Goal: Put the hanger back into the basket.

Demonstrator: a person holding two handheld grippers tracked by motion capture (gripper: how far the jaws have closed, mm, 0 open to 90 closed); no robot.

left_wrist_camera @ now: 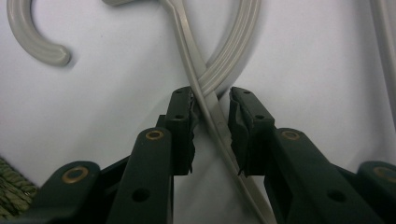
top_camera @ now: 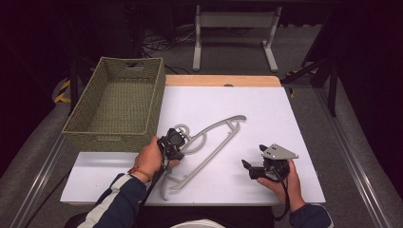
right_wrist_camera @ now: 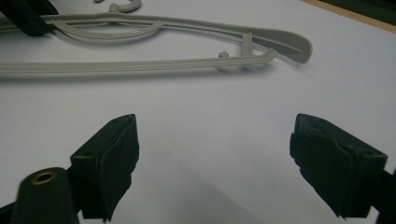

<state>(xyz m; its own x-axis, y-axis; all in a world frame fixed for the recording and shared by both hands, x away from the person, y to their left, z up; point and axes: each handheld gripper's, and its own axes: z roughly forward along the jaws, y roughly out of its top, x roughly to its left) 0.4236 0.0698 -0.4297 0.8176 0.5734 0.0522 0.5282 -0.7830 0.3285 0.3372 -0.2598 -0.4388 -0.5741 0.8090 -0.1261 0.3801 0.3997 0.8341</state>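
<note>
A grey plastic clothes hanger (top_camera: 216,135) lies slantwise on the white table top (top_camera: 247,102), its hook (top_camera: 182,128) toward the basket. My left gripper (top_camera: 176,142) sits at the hanger's neck. In the left gripper view the jaws (left_wrist_camera: 211,100) stand close on either side of a thin hanger bar (left_wrist_camera: 210,105), just below where it crosses the curved inner strut (left_wrist_camera: 233,51); they are shut on it. My right gripper (top_camera: 252,160) rests at the right, apart from the hanger (right_wrist_camera: 187,63), open with nothing between its pads (right_wrist_camera: 116,154).
A woven green basket (top_camera: 111,141) stands at the table's left; its corner (left_wrist_camera: 9,196) shows beside the left gripper. A wooden strip (top_camera: 223,80) edges the far side. White surface lies between the hanger and the right gripper.
</note>
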